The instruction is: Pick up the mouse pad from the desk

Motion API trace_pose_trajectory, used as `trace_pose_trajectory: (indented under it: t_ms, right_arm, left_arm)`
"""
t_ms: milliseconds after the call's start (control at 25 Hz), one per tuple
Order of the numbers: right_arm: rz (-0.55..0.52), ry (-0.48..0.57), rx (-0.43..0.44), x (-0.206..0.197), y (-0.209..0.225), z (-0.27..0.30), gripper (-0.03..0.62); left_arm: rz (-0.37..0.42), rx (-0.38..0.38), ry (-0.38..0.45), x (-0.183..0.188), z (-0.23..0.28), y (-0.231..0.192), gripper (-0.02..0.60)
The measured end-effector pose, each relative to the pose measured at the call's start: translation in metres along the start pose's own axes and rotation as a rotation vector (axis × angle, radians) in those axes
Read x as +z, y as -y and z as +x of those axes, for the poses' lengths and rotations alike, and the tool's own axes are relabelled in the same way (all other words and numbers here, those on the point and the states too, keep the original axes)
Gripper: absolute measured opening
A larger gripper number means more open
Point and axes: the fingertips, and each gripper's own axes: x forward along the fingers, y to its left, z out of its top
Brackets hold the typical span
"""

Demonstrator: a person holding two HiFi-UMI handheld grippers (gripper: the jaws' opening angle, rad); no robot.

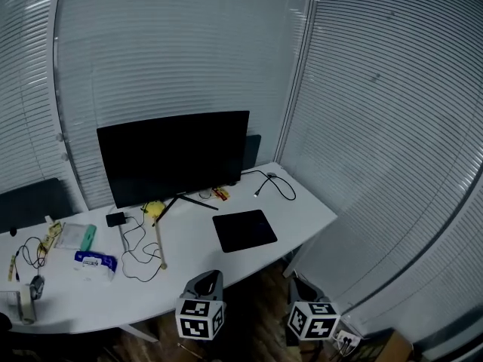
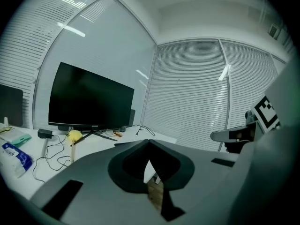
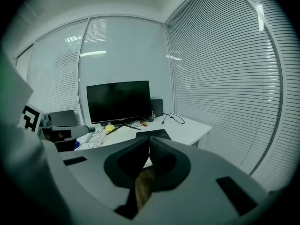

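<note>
The black mouse pad [image 1: 244, 230] lies flat on the white desk [image 1: 302, 210], right of the monitor's stand and near the desk's front edge. In the right gripper view a strip of the mouse pad [image 3: 152, 134] shows just beyond the jaws. My left gripper [image 1: 205, 283] hangs in front of the desk's edge, below and left of the pad, its jaws shut with nothing between them. My right gripper [image 1: 302, 291] hovers off the desk over the floor, below and right of the pad, also shut and empty. Both are apart from the pad.
A black monitor [image 1: 175, 157] stands at the back. Left of the pad lie cables [image 1: 139, 251], a wooden stick [image 1: 160, 243], a yellow object [image 1: 154, 209], a blue-and-white packet [image 1: 94, 262] and a teal item [image 1: 87, 237]. A black cable [image 1: 275, 183] curls behind the pad. Blinds enclose the corner.
</note>
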Motion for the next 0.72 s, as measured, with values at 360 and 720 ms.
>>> trace_pose_trajectory:
  t_ms: [360, 720]
  right_arm:
    - [-0.014, -0.023, -0.019, -0.001, -0.003, 0.023, 0.034]
    - [0.022, -0.065, -0.033, -0.021, 0.009, 0.034, 0.034]
  left_arm:
    - [-0.009, -0.013, -0.028, -0.006, 0.021, -0.019, 0.018]
    - [0.013, -0.014, -0.087, -0.024, 0.032, -0.017, 0.018]
